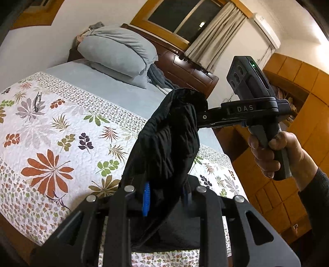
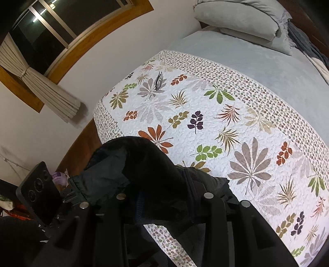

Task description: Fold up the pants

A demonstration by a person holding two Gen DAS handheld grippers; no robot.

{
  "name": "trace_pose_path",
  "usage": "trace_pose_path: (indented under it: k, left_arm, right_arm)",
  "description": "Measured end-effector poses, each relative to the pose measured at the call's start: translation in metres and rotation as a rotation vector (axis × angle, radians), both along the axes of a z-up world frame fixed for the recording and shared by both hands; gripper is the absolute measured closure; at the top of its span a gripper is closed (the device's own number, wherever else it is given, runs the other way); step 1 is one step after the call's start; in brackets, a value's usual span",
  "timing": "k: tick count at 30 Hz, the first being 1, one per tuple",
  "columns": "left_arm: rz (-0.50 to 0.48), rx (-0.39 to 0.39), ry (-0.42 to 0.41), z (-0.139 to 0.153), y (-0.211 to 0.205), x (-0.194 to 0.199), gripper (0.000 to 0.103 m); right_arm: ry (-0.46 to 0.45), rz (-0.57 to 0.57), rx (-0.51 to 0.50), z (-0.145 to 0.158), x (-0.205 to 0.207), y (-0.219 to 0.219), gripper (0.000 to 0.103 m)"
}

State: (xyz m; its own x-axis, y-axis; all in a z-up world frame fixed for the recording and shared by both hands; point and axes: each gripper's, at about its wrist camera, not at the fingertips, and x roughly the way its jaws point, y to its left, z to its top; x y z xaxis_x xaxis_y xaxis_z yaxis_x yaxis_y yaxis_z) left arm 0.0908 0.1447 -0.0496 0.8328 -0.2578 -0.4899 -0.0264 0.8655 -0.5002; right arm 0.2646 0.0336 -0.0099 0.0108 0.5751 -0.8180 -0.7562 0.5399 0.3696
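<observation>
- Home bedroom.
- Bed (image 1: 115,96) with floral quilt (image 1: 51,143) over its near end, grey pillows (image 1: 117,53) stacked at the head by a dark wood headboard (image 1: 185,65).
- Wood-framed window (image 1: 185,14) with beige curtain (image 1: 216,35), wall air conditioner (image 1: 267,28), wooden wardrobe (image 1: 298,102).

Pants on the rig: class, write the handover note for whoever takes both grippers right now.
Left gripper: shut on the black pants.
Right gripper: shut on the same pants, held by the person's hand.
Pants: bunched, lifted above the floral quilt; eyeglasses lie on its far part.
Done: both ends gripped.
Left: spread flat on the quilt, then fold.
</observation>
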Motion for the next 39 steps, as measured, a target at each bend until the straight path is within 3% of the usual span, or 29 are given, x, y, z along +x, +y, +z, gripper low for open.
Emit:
trace_pose_path:
  k: [23, 39]
  left_arm:
    - [-0.078, 0.114, 0.003, 0.012, -0.071, 0.017, 0.081]
    - [-0.172, 0.187, 0.02, 0.002, -0.132, 0.034, 0.081]
  right_arm:
    - [-0.01, -0.028, 0.064, -0.012, 0.009, -0.077, 0.067]
    - [-0.008, -0.052, 0.087, -0.035, 0.018, -0.14, 0.066]
